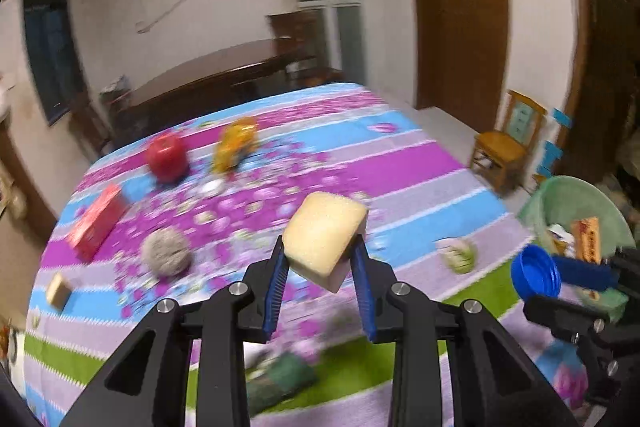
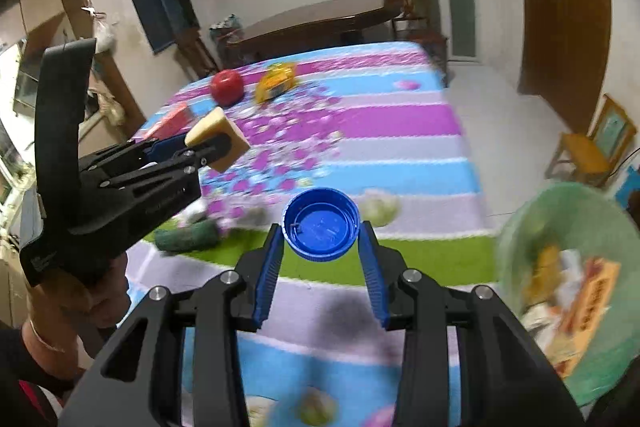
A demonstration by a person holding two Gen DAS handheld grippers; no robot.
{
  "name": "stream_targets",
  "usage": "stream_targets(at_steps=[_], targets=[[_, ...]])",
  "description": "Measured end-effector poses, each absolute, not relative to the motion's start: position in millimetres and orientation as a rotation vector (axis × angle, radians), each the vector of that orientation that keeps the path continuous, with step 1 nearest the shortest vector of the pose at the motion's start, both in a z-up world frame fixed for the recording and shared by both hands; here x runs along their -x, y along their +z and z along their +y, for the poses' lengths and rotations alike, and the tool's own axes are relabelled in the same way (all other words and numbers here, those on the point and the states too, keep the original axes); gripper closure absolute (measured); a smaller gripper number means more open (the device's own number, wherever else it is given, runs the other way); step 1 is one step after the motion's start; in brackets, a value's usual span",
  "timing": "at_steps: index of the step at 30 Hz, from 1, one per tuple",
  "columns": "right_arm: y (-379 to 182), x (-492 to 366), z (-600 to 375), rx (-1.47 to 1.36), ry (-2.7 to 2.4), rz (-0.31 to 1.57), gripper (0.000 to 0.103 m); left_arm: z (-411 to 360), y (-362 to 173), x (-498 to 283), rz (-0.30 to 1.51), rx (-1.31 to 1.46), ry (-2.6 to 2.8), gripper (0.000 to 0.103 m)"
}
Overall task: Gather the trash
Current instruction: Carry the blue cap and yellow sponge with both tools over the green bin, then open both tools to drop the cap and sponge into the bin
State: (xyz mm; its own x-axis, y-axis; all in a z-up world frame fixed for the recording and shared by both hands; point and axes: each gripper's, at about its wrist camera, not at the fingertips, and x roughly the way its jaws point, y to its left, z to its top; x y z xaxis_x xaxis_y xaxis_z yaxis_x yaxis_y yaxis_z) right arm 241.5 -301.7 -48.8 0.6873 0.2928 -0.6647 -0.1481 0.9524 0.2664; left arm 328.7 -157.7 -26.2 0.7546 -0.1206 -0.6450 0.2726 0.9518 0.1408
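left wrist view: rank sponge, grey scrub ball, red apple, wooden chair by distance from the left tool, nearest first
1. Yellow sponge: held between the left tool's fingers.
2. Grey scrub ball: on the cloth, ahead and to the left.
3. Red apple: far left part of the table, beyond the ball.
4. Wooden chair: on the floor past the table's right edge, farthest.

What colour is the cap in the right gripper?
Blue; the cap shows best in the right wrist view.

Green bin (image 2: 520,227) blurred, edge-cropped.
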Motion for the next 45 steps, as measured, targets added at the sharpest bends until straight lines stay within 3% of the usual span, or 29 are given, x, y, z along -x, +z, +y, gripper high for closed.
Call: stream_targets(at_steps=[22,39,41,42,43,45], targets=[[-69.8,-201.3,-508.0,-0.237,-0.265,0.98,0.066,-440.7,-73.4,-347.2,0.822,-0.496,-0.795,0.071],[-97.4,-194.9,-541.0,-0.354,-0.25,1.038,0.066,-488.7,-112.2,-354.0,0.896,-0.545,-0.828,0.07],[-99.3,-198.3,-540.0,-0.332,-0.257,1.048,0.057,-491.7,-115.0,-353.6,0.913,-0.558,-0.806,0.062],[-99.0,-198.5,-539.8,-0.321,-0.269,1.048,0.041,-491.8,-116.8,-354.9,0.923,-0.558,-0.794,0.043],[-97.5,-197.1,-539.7,-0.311,-0.283,1.031,0.037,-488.8,-115.8,-354.6,0.92,-0.552,-0.791,0.037],[-97.3,-195.0,-540.3,-0.322,-0.272,1.023,0.037,-485.0,-115.0,-353.9,0.901,-0.552,-0.784,0.037]])
